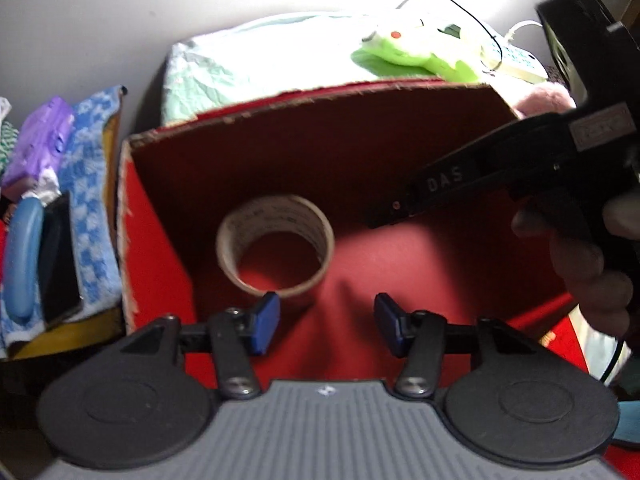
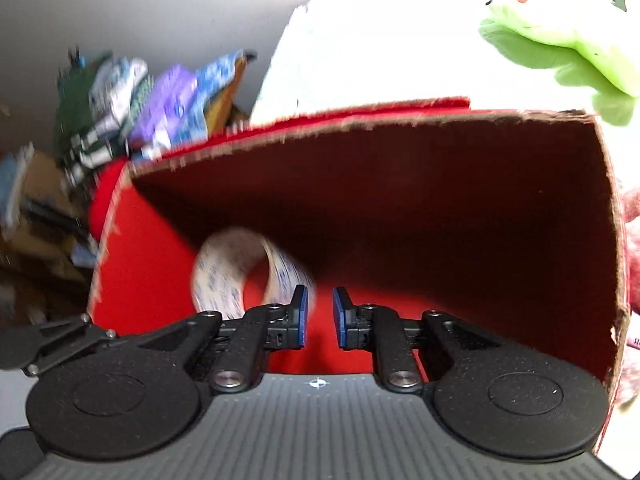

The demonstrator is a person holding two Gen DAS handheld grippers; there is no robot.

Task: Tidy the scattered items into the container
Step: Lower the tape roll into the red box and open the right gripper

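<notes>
A red cardboard box stands open in front of me; it also shows in the right wrist view. A roll of tape lies on the box floor at the left, blurred in the right wrist view. My left gripper is open and empty, just above the box's near edge, with the roll just beyond its left finger. My right gripper hangs inside the box with its jaws a narrow gap apart and nothing between them. Its black body reaches into the box from the right in the left wrist view.
A green plush toy lies on pale bedding behind the box. Left of the box are a purple packet, a blue checked towel, a dark phone and a blue oval item. Pink plush sits at the right.
</notes>
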